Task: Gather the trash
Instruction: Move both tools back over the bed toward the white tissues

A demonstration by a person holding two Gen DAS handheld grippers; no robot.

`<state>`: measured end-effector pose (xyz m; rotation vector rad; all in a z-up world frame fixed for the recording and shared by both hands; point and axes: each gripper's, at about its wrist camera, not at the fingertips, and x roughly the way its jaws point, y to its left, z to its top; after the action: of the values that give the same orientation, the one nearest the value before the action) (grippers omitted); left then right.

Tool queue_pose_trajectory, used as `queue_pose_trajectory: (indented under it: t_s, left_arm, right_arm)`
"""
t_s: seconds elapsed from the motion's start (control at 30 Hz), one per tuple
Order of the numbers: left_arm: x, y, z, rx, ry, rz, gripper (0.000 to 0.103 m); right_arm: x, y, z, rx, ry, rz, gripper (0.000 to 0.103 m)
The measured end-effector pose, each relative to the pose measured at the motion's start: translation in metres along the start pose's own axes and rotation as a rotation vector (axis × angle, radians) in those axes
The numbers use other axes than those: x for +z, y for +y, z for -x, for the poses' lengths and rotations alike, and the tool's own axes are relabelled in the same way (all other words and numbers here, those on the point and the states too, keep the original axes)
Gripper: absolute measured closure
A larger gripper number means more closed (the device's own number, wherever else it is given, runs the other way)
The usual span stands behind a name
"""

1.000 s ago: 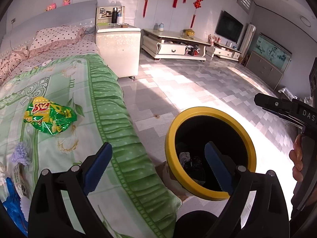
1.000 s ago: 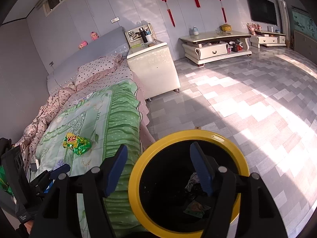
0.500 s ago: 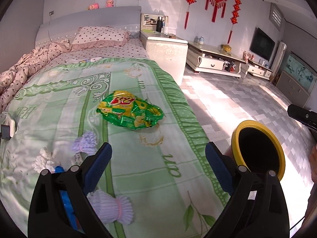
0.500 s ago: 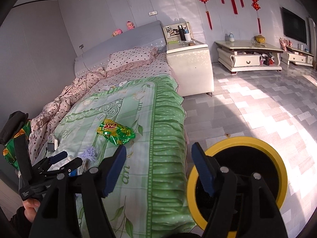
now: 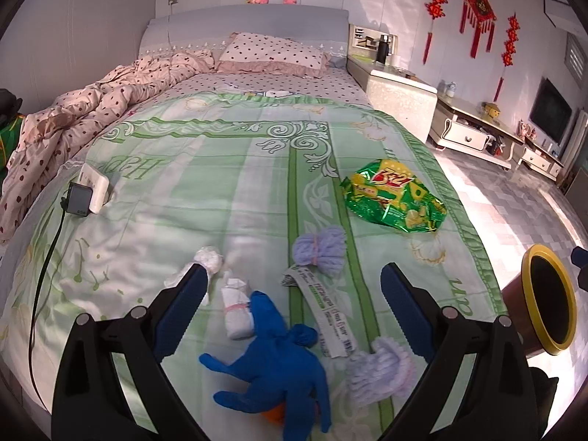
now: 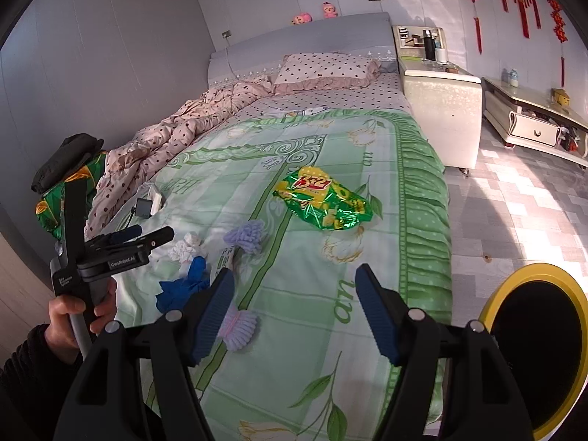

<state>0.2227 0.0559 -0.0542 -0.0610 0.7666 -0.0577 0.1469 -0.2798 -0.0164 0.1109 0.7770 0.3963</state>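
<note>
A green snack bag (image 5: 395, 196) (image 6: 323, 202) lies on the green bedspread (image 5: 205, 169). Nearer me lie a blue glove (image 5: 273, 364) (image 6: 183, 286), a white tissue wad (image 5: 209, 259), a rolled white wad (image 5: 237, 312), a paper strip (image 5: 327, 312) and two lilac yarn bundles (image 5: 321, 250) (image 5: 378, 371). My left gripper (image 5: 294, 290) is open and empty above the glove and strip. My right gripper (image 6: 294, 294) is open and empty over the bed's near right part. The yellow-rimmed bin (image 5: 549, 299) (image 6: 533, 345) stands on the floor right of the bed.
A charger with a black cable (image 5: 79, 200) and a white box lie at the bed's left. A pink quilt (image 5: 84, 110) and pillow are at the head. A white nightstand (image 6: 441, 110) and TV cabinets stand to the right on the tiled floor.
Both grippers have swung left from over the bin to over the bed. The bin has slid to the right edge of both views. The trash pile is now under my left gripper.
</note>
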Motion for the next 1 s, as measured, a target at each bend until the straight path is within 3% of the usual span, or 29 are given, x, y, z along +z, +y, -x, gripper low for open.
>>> queue_pose_trajectory:
  t_s: [0.2,0.43,0.87,0.93,1.0]
  left_arm:
    - [-0.005,0.057,-0.019,0.061,0.034,0.076,0.012]
    - [-0.017,0.095,-0.052,0.102,0.089,0.135,0.012]
    - [-0.018,0.108,-0.116,0.103,0.17,0.134,0.012]
    - [-0.019,0.108,-0.125,0.098,0.181,0.126,0.014]
    - [-0.021,0.107,-0.133,0.092,0.197,0.123,0.023]
  right_arm:
    - [-0.011,0.037,-0.041,0.047,0.085,0.075,0.038]
    - [-0.031,0.063,-0.087,0.066,0.188,0.147,0.038]
    - [-0.05,0.072,-0.145,0.079,0.315,0.202,0.038]
    - [-0.051,0.072,-0.154,0.077,0.33,0.21,0.038]
    - [-0.053,0.074,-0.163,0.085,0.35,0.214,0.038]
